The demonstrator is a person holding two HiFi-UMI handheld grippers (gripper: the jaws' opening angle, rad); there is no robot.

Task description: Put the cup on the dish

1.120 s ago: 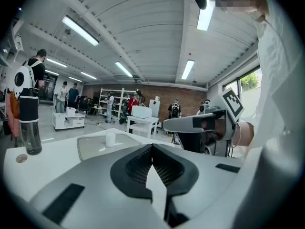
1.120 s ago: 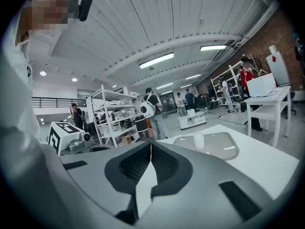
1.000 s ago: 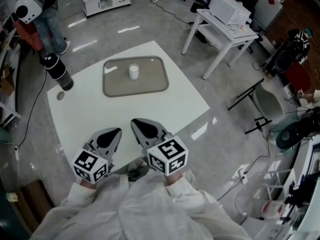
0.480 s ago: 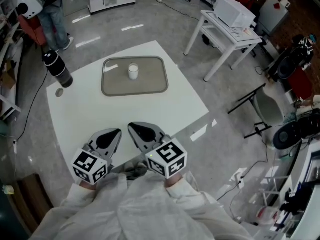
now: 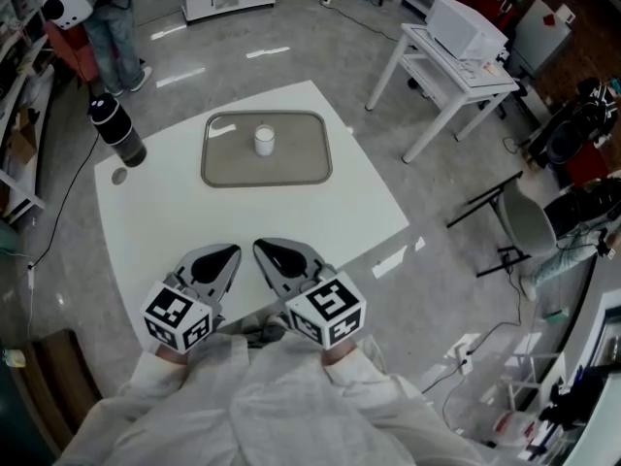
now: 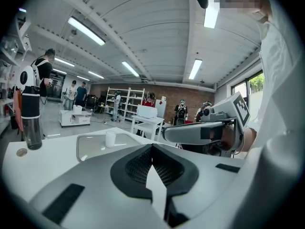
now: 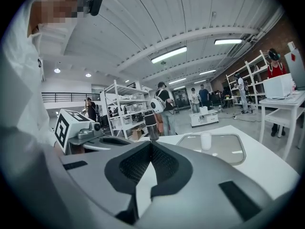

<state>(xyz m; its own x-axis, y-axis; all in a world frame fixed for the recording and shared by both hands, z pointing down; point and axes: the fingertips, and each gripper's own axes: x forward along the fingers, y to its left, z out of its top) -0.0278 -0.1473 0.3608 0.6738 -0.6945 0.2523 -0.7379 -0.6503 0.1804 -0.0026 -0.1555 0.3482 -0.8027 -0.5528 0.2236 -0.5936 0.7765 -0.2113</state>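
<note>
A small white cup (image 5: 264, 141) stands upright in the middle of a shallow grey dish (image 5: 296, 161) at the far side of the white table (image 5: 320, 212). The left gripper view shows the cup (image 6: 110, 139) on the dish (image 6: 90, 146), and so does the right gripper view, with the cup (image 7: 205, 140) on the dish (image 7: 231, 151). My left gripper (image 5: 233, 251) and right gripper (image 5: 259, 246) hover side by side over the table's near edge, far from the dish. Both are shut with nothing between the jaws. Each gripper view shows its own closed tip, left (image 6: 152, 146) and right (image 7: 151, 143).
A black bottle (image 5: 116, 132) stands at the table's far left corner, with a small round disc (image 5: 119, 176) beside it. A white side table (image 5: 456, 61) with a box on it stands to the right. A person (image 5: 97, 17) stands beyond the bottle.
</note>
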